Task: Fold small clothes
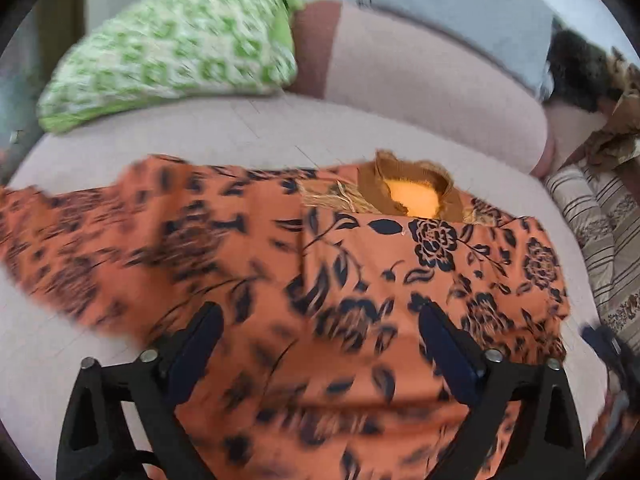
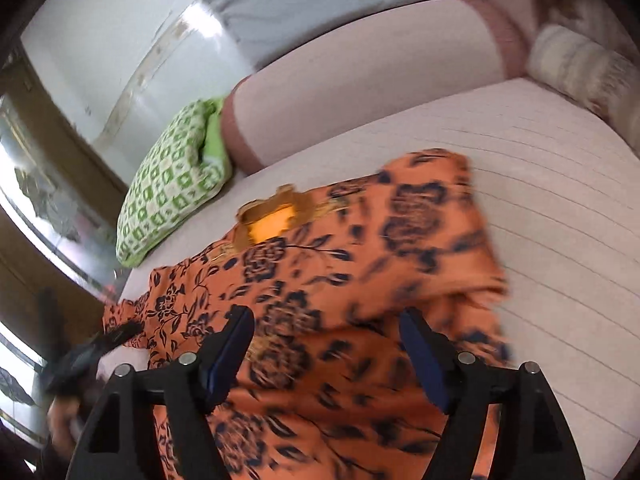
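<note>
An orange garment with a dark floral print [image 1: 360, 272] lies spread on the pale pink sofa seat [image 1: 240, 128], its brown neckline [image 1: 404, 192] facing the backrest. My left gripper [image 1: 320, 320] is open just above the cloth, holding nothing. In the right wrist view the same garment [image 2: 340, 280] fills the middle, partly folded, neckline [image 2: 272, 216] at the upper left. My right gripper [image 2: 326, 320] is open above the cloth, empty. The left gripper [image 2: 88, 352] shows blurred at the garment's left edge.
A green and white patterned cushion [image 1: 172, 52] leans at the back left of the sofa [image 2: 172, 184]. A striped cushion [image 1: 592, 216] lies at the right end. The pink backrest [image 1: 420, 80] runs behind, with a grey cloth [image 1: 460, 8] over it.
</note>
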Demonstrator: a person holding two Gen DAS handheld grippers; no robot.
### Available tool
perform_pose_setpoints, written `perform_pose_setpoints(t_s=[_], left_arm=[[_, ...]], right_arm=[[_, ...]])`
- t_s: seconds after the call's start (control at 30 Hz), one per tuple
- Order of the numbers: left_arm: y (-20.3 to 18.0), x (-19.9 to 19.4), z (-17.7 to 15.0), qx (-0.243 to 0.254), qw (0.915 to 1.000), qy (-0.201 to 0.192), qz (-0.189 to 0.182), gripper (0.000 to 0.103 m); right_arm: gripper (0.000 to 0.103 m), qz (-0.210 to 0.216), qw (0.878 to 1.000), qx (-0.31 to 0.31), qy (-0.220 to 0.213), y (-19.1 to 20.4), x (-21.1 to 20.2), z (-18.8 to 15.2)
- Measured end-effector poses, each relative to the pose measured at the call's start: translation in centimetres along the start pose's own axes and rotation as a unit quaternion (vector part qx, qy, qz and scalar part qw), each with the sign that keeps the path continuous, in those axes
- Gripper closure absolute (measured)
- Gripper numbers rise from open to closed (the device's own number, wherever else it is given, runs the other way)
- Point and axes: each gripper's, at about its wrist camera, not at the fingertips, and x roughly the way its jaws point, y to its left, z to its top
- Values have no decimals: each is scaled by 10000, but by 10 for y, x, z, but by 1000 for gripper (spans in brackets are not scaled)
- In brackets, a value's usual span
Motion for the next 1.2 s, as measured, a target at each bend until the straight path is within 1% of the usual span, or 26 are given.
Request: perform_pose_setpoints(t_s=[0.07,0.1,0.13,0.17,0.2,0.23,0.3,0.33,0.4,0.43,0.47,0.53,0.57,0.6,0.63,0.73,0.8,0.87,0.9,0.93,0.97,1.0,1.1,1.13,1.17,1.2], left_arm=[[-6,34,12,-38,9994,325,118,20],[-8,44,12,-121,9987,484,129,38],[-4,60,12,-334,9965,762,100,59],[-2,65,11,-457,9957,775,201,64],[-5,61,13,-408,9972,581,223,85],[-9,60,16,-252,9976,602,226,96],[-13,46,21,-245,9987,347,276,98],[-16,34,23,-176,9992,88,352,98],[-28,6,26,208,9944,-670,794,98],[-30,-4,27,266,9913,-923,903,98],[-29,-8,27,228,9897,-1041,954,98],[-26,9,27,262,9936,-659,875,98],[-25,21,23,314,9949,-471,833,97],[-25,31,17,376,9946,-360,896,97],[-22,36,13,372,9944,-278,951,97],[-7,48,6,59,9945,-114,1040,97],[-3,50,5,45,9946,-64,1031,96],[-3,49,4,93,9946,-58,1030,96],[-3,49,3,111,9945,-47,1044,95],[-2,51,5,122,9942,-35,1072,94],[-3,52,6,165,9939,-41,1090,94],[-6,56,8,226,9935,-55,1111,93],[-12,59,8,311,9932,-64,1123,93],[-12,55,8,275,9937,-44,1086,93],[-12,50,9,219,9943,-33,1041,93],[-9,42,12,145,9951,-112,969,93]], right_arm=[[25,-52,9999,46,-77,-17,-17,-4],[25,-101,9999,92,-102,-27,-24,-7],[25,-126,9998,128,-122,-33,-30,-7],[25,-164,9995,198,-157,-43,-35,-8],[25,-196,9994,246,-170,-49,-37,-8],[25,-247,9991,318,-165,-58,-42,-8],[25,-244,9985,471,-110,-74,-43,-5],[25,-238,9984,513,-96,-79,-42,-3],[25,-238,9978,607,-115,-85,-41,3],[25,-204,9976,641,-138,-87,-40,6],[25,-188,9976,641,-159,-88,-40,8],[25,-205,9974,665,-198,-87,-36,13],[25,-170,9974,686,-164,-86,-31,16],[25,-115,9975,702,-49,-86,-21,21],[25,-105,9974,708,41,-87,-11,26],[25,-20,9968,777,163,-90,13,46],[25,116,9943,1042,184,-97,29,61],[26,243,9909,1270,384,-105,51,72],[30,261,9876,1401,654,-109,67,73],[73,262,9852,1387,969,-109,81,72],[87,50,9852,1186,1237,-105,92,69],[87,-229,9886,847,1225,-97,94,68],[88,-504,9901,654,1138,-93,92,64],[87,-507,9894,724,1150,-95,94,62],[81,-474,9892,800,1129,-96,92,62],[79,-396,9896,883,1066,-95,87,64]])
